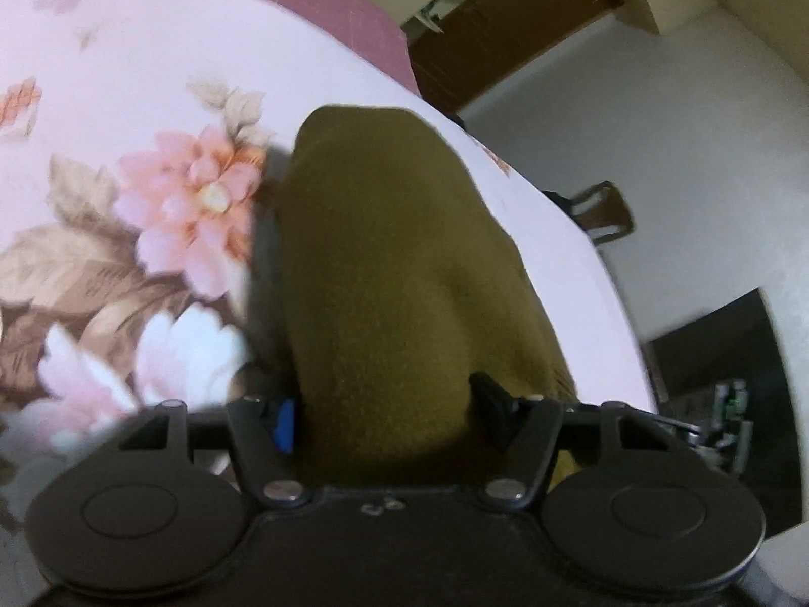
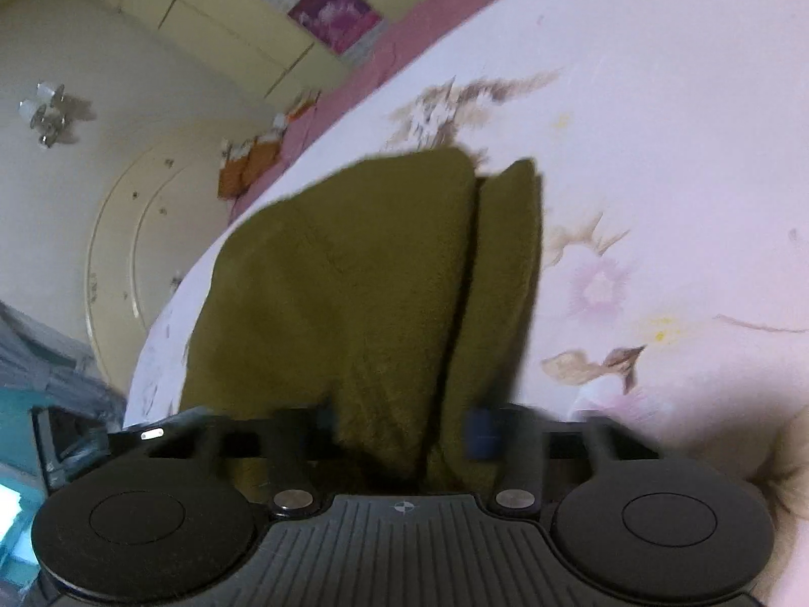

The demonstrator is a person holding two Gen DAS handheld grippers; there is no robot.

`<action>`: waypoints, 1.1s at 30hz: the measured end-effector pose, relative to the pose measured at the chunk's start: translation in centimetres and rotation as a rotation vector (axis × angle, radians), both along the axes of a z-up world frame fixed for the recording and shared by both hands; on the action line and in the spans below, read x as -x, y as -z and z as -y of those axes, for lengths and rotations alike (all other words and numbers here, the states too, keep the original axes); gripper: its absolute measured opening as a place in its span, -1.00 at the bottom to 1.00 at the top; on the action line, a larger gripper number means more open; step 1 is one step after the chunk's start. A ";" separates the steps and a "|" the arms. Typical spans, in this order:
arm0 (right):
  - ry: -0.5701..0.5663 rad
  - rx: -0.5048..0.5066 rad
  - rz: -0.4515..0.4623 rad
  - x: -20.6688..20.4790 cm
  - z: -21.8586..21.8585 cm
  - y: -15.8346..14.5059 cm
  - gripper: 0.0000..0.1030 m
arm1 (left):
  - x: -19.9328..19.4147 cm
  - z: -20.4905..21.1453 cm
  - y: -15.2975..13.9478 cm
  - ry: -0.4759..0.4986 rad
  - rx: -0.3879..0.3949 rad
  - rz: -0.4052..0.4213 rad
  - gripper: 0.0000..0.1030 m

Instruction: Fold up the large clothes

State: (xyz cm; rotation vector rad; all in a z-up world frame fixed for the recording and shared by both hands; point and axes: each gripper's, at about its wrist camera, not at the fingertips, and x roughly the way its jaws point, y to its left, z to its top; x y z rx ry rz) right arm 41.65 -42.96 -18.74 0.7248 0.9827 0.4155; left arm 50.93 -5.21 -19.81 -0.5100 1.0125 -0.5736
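Garment (image 1: 394, 263) plain olive-green, fuzzy, no print. Bed sheet (image 1: 151, 50) pale pink w/ big floral print: salmon-pink bloom w/ yellow centre, white-pink petals, tan & brown leaves. Right view: sheet (image 2: 682, 152) print fainter, lilac flower, yellow specks, brown leaves. Headboard (image 2: 404, 55) dusty rose. Cupboard (image 2: 202, 10) cream w/ magenta-white mottled panels. Left tongs (image 1: 389, 417) black, one blue pad; right tongs (image 2: 404, 427) black, blue pad. Floor (image 1: 682, 126) off-white

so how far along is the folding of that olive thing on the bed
Partly done: the olive garment already lies in layers on the floral sheet. In hand: the left gripper and right gripper each straddle its near edge. Left: any final fold and smoothing.
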 end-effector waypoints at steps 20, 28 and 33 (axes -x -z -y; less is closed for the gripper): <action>-0.233 0.110 0.266 3.5 -18.9 -11.1 -0.43 | 7.8 -8.0 -12.2 0.043 -0.323 0.281 0.14; -0.295 0.106 0.254 3.2 -30.8 -9.8 -0.43 | 8.8 -17.9 -11.7 -0.008 -0.311 0.252 0.14; -0.273 0.213 0.194 2.2 -34.9 -4.7 -0.43 | 7.2 -21.6 -6.0 -0.017 -0.345 0.196 0.22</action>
